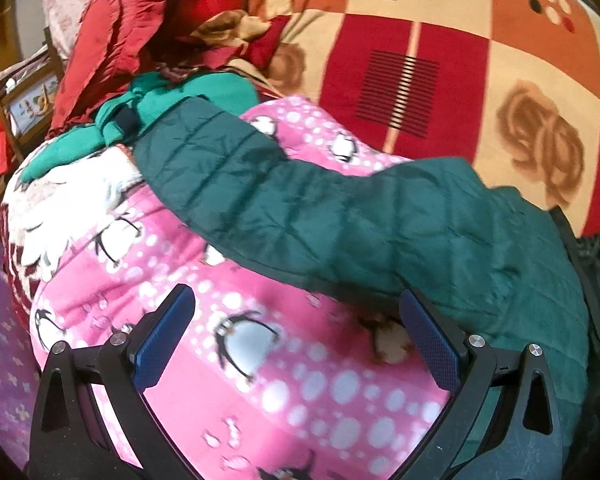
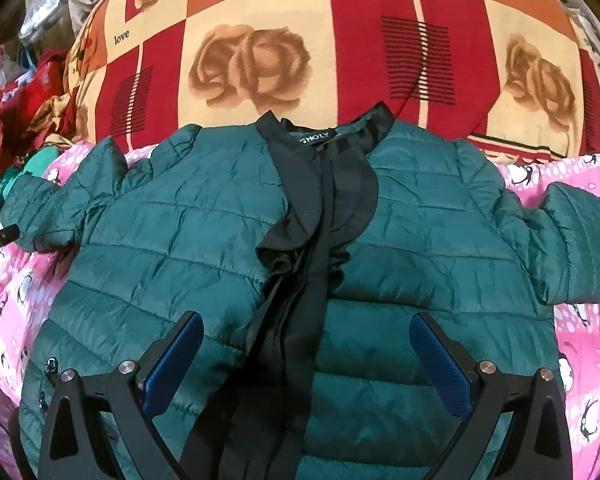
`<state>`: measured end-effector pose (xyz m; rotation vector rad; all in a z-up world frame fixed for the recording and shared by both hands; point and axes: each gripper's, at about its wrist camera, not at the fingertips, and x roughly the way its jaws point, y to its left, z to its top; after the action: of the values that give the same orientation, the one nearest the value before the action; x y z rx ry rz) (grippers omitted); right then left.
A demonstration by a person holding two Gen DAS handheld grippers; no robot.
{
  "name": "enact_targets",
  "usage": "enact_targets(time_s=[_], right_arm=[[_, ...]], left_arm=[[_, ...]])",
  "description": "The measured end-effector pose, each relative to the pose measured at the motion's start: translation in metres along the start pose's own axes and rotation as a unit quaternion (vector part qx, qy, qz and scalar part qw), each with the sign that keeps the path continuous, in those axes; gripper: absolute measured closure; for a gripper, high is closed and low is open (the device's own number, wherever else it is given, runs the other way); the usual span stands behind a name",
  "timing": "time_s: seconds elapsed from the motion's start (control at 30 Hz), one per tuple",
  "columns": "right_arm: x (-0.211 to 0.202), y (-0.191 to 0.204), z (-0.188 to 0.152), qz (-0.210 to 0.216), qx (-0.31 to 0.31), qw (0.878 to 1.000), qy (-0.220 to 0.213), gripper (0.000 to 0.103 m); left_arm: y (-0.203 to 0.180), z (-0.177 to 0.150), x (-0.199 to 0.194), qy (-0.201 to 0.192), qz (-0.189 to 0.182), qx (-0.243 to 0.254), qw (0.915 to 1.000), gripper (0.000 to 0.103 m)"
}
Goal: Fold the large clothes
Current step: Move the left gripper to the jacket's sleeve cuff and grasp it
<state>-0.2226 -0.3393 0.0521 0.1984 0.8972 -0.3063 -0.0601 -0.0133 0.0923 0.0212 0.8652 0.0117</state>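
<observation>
Now the dark green quilted jacket (image 2: 172, 240) lies spread flat, front side up, on the pink penguin blanket (image 2: 580, 344), and this jacket is the landmark for everything else. Its black collar (image 2: 324, 136) points away from the camera, toward the checked bedspread with roses (image 2: 252, 64), which lies beyond the jacket. A black ruffled placket (image 2: 320, 240) runs down the middle of the jacket from the collar. One sleeve (image 2: 580, 248) stretches out to the right of the jacket body, the other (image 1: 228, 184) to the left, and both rest on the pink blanket. The right gripper (image 2: 306, 354) hovers above the lower middle of the jacket, its two blue pads (image 2: 176, 364) spread wide apart on both sides of the placket, and nothing is between them. The left gripper (image 1: 296, 334) is at the left side of the jacket, just under the edge of the left sleeve; its fingers are also wide apart and hold nothing, though the right pad (image 1: 430, 344) is very near the sleeve fabric, and I cannot tell if it touches. Beyond the end of the left sleeve lie a bright green garment (image 1: 148, 108) and a heap of red clothes (image 1: 112, 48).
</observation>
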Motion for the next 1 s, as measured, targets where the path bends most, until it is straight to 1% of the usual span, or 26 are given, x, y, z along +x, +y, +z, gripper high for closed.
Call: enact_targets(time_s=[0.37,0.53,0.63,0.77,0.87,0.9,0.97,1.0], right_arm=[[0.01,0.004,0.0,0.005,0.003,1.0,0.014,0.001],[0.01,0.004,0.001,0.007,0.001,1.0,0.018,0.001],[0.009,0.004,0.002,0.013,0.009,1.0,0.018,0.001],[0.008,0.007,0.001,0.015,0.005,1.0,0.019,0.001],[0.008,0.009,0.001,0.014,0.0,1.0,0.021,0.001],[0.008,0.009,0.001,0.014,0.0,1.0,0.022,0.001],[0.008,0.008,0.001,0.016,0.004,1.0,0.022,0.001],[0.009,0.007,0.001,0.018,0.007,1.0,0.023,0.001]], left_arm=[[0.057,0.036,0.041,0.005,0.042,-0.049,0.9979,0.001],[0.089,0.06,0.063,0.007,0.048,-0.098,0.994,0.001],[0.105,0.072,0.076,-0.002,0.057,-0.129,0.99,0.001],[0.118,0.085,0.091,-0.015,0.06,-0.159,0.9854,0.005],[0.12,0.094,0.101,-0.018,0.077,-0.157,0.9844,0.007],[0.12,0.095,0.105,-0.018,0.08,-0.157,0.9842,0.011],[0.12,0.097,0.113,-0.007,0.073,-0.159,0.9846,0.019],[0.12,0.098,0.117,-0.003,0.071,-0.158,0.9848,0.019]])
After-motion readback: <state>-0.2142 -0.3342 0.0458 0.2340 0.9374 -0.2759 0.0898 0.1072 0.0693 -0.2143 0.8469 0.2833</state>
